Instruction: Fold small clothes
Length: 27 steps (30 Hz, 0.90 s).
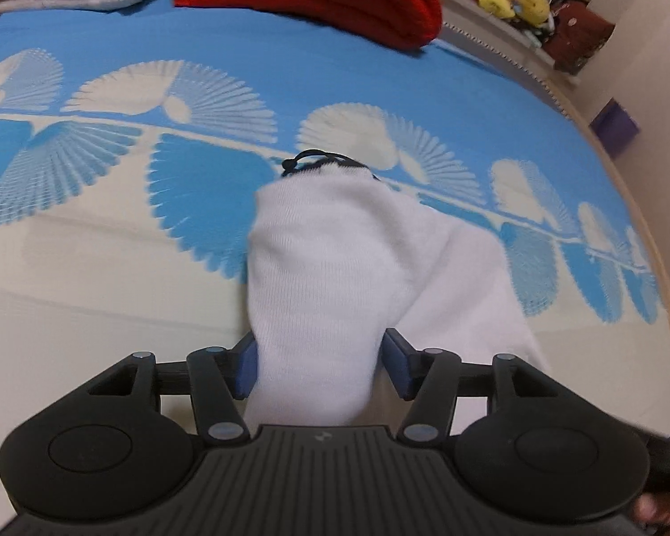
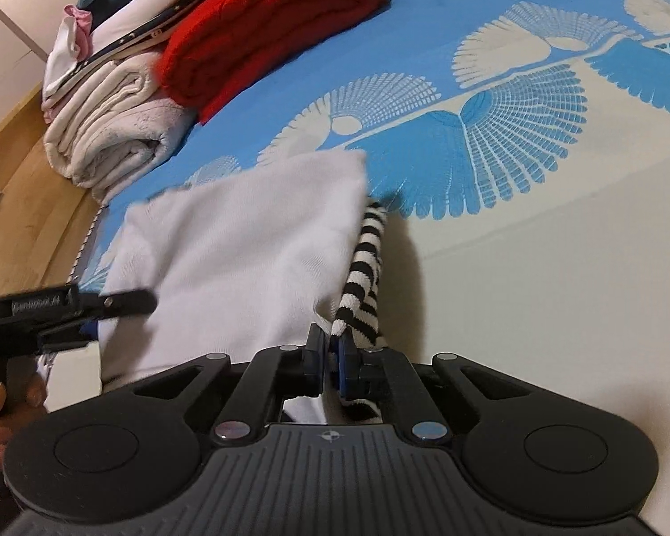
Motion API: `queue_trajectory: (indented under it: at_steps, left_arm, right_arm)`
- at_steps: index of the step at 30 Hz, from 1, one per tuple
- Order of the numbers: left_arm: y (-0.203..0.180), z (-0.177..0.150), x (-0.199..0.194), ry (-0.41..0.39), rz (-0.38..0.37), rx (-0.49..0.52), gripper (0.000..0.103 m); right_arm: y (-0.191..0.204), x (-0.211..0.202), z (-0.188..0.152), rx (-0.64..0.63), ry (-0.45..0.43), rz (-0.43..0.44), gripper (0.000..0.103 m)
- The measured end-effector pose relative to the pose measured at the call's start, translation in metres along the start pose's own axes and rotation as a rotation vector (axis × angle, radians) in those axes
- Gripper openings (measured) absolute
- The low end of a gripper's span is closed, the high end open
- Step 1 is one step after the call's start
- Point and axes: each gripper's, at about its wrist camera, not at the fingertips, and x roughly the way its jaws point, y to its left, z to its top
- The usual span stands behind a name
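White sock (image 1: 326,277) cloth runs forward from between the blue pads (image 1: 246,366) of the left gripper (image 1: 319,368). The jaws stand fairly wide, the fabric filling the gap and touching both pads, though whether they truly pinch it cannot be told. A second layer of the sock spreads to the right on the blue and cream bedspread (image 1: 111,241), and a black cord (image 1: 317,161) lies at its far end. In the right wrist view the right gripper (image 2: 332,353) is nearly closed, nipping the black-and-white striped cuff (image 2: 366,277) together with an edge of the white cloth. The left gripper appears at the left edge, over the cloth. A red folded blanket (image 2: 263,27) and a cream folded blanket (image 2: 111,134) lie at the far side of the bed.
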Motion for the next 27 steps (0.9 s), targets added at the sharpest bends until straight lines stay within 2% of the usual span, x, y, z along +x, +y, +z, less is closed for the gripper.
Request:
queue_trajectory:
  at_steps: [4,6,8,11,12,14,15,16,17,19,22,23,24,25,27]
  left_arm:
    - [0.007,-0.002,-0.027,-0.103,0.033,0.091,0.063]
    - [0.011,-0.002,-0.035,-0.108,0.028,0.096,0.063]
    - [0.015,-0.007,-0.041,-0.080,-0.017,0.095,0.063]
    - [0.013,-0.022,-0.037,0.030,-0.093,0.148,0.063]
    - [0.010,-0.029,-0.031,0.073,-0.093,0.190,0.063]
    - [0.004,-0.048,-0.008,0.168,0.031,0.308,0.063]
    - [0.002,-0.057,0.003,0.201,0.097,0.369,0.063]
    - [0.001,-0.063,0.008,0.214,0.131,0.403,0.064]
    - [0.001,-0.063,0.005,0.204,0.134,0.405,0.063]
    - [0.003,-0.059,-0.009,0.181,0.105,0.364,0.063]
    - [0.004,-0.055,-0.033,0.122,0.046,0.314,0.070]
    - [0.005,-0.056,-0.037,0.120,0.023,0.301,0.071]
    - [0.005,-0.057,-0.040,0.126,0.005,0.292,0.071]
    - [0.005,-0.058,-0.039,0.129,-0.005,0.286,0.071]
    - [0.006,-0.061,-0.039,0.142,-0.027,0.277,0.071]
  right_arm:
    - [0.007,0.002,-0.001,-0.033,0.005,-0.013,0.005]
    - [0.009,0.000,-0.004,-0.052,0.005,-0.040,0.005]
    - [0.006,-0.004,-0.005,-0.035,0.009,-0.055,0.005]
    - [0.005,-0.008,-0.005,-0.025,0.016,-0.079,0.005]
    - [0.005,-0.008,-0.005,-0.023,0.020,-0.088,0.005]
    - [0.005,-0.008,-0.007,-0.015,0.037,-0.098,0.005]
    - [0.004,-0.006,-0.008,-0.008,0.057,-0.095,0.005]
    - [0.004,-0.004,-0.009,-0.002,0.089,-0.075,0.005]
    - [0.006,-0.001,-0.011,-0.002,0.118,-0.059,0.005]
    - [0.013,-0.006,-0.013,-0.032,0.097,-0.092,0.007]
    - [0.020,-0.020,-0.013,-0.040,0.029,-0.094,0.015]
    - [0.021,-0.024,-0.013,-0.045,0.014,-0.105,0.031]
    - [0.022,-0.026,-0.015,-0.047,0.008,-0.125,0.055]
    - [0.021,-0.026,-0.017,-0.046,0.013,-0.133,0.063]
    - [0.020,-0.020,-0.022,-0.041,0.072,-0.103,0.063]
